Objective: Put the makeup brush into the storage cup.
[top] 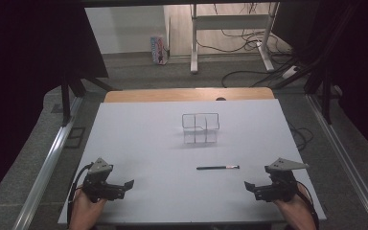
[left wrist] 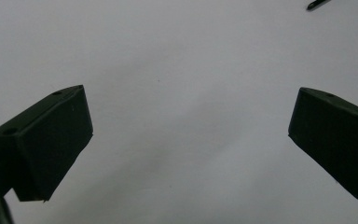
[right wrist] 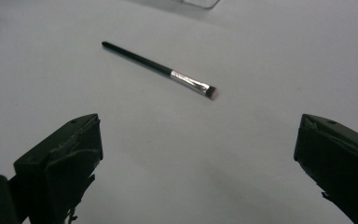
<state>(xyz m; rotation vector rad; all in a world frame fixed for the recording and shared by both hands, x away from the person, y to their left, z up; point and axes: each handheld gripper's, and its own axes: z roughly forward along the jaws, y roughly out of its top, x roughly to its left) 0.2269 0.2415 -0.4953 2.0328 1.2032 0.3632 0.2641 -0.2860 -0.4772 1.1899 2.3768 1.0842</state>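
So: one makeup brush (top: 217, 167) lying flat on the white table (top: 139, 139), slim black handle, silver metal ferrule, short dark bristle tip. Bristle end points toward the right side of the table in the high view. In the right gripper view the brush (right wrist: 161, 71) sits ahead of the jaws, angled, untouched. The right gripper (top: 252, 187) is near it, apart, slightly closer to the person; jaws spread wide, nothing held. Left gripper (top: 127, 184) well apart from the brush, jaws also spread, empty; only the handle tip (left wrist: 318, 4) shows at the top edge of its view. One clear plastic organizer (top: 200, 128) with compartments stands farther back, mid-table. Two grippers, one in each hand.
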